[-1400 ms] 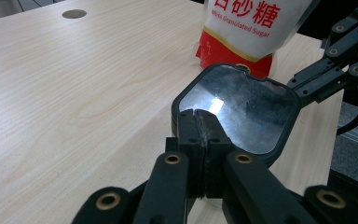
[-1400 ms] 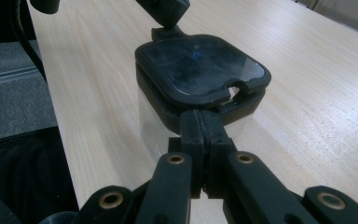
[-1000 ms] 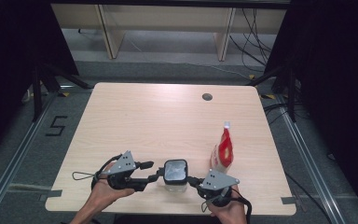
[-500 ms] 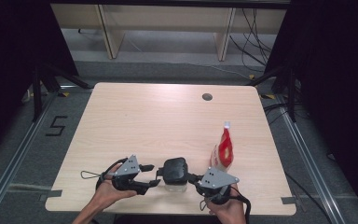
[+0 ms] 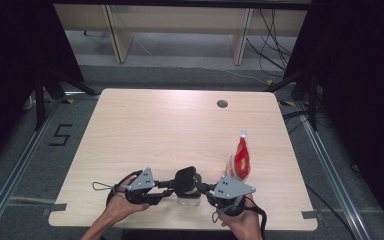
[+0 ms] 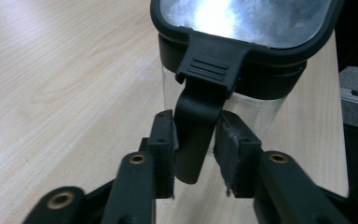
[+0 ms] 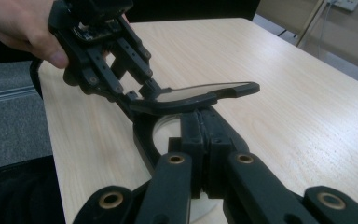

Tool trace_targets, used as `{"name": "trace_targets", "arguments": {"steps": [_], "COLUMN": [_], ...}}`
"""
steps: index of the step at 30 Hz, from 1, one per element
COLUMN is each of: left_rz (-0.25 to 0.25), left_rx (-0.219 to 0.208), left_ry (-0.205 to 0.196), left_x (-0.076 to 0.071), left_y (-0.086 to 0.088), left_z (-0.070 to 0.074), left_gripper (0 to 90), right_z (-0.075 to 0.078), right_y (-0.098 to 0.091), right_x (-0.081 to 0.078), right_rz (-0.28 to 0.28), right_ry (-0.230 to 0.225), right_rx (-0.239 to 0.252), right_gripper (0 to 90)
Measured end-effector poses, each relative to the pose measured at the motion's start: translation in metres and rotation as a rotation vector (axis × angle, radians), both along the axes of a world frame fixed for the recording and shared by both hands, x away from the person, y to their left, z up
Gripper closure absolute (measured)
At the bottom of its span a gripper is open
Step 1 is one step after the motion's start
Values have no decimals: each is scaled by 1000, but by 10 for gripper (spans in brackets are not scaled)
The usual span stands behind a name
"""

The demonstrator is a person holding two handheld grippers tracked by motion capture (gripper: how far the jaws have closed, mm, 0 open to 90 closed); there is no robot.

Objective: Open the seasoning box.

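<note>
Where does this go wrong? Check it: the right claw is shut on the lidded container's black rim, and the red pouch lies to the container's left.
The side is wrong. In the high view the red pouch lies to the right of the container, beside the right claw. That claw is indeed shut on the black rim, as the right gripper view shows.

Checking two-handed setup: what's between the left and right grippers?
The black-lidded clear container, in the high view, between left gripper and right gripper. Left gripper view: its jaws have just been closing on the latch tab.
</note>
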State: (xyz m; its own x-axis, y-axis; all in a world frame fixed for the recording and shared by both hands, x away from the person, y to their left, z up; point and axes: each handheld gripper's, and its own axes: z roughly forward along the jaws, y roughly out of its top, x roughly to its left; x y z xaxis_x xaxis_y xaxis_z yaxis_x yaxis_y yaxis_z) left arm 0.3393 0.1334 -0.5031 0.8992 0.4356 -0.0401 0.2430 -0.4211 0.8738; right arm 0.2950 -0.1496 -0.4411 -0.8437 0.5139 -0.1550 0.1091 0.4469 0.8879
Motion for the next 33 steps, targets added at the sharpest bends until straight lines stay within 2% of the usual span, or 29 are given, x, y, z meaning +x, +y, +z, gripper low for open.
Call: {"name": "trace_targets", "arguments": {"steps": [2,3,4,10,13,17,18,19,20,24,29,33], "left_rz": [7,1,15,27,36,46,35,45,36,60,66,74], "left_rx": [-10,9,6,8,29,20,31,25,31,31,29,31], "left_ry": [-1,-23,-14,-14,-33,-31,-42,-32,-43,-32,-26,-28], "left_x": [-1,-1,-2,-4,-4,-5,-5,-5,-5,-7,-7,-8], "left_y": [-1,-1,-2,-3,-4,-5,-5,-5,-5,-6,-7,-7], "left_z": [-1,0,0,0,0,0,0,0,0,0,0,0], "left_gripper": [718,721,723,728,731,733,733,734,734,735,735,736], "right_z": [2,3,5,8,12,15,16,17,17,21,23,24], "right_y": [1,2,3,8,13,18,20,22,24,31,42,50], "right_x": [0,-1,-1,-1,-1,0,0,0,0,1,1,1], "right_rz": [6,1,10,17,25,38,39,44,46,65,90,91], "right_ry": [-2,-2,-1,-5,-14,-29,-20,-25,-22,-25,-28,-30], "right_rx": [-5,6,0,16,24,24,23,27,28,21,15,16], "right_gripper": [899,899,899,899,899,899,899,899,900,899,899,899]}}
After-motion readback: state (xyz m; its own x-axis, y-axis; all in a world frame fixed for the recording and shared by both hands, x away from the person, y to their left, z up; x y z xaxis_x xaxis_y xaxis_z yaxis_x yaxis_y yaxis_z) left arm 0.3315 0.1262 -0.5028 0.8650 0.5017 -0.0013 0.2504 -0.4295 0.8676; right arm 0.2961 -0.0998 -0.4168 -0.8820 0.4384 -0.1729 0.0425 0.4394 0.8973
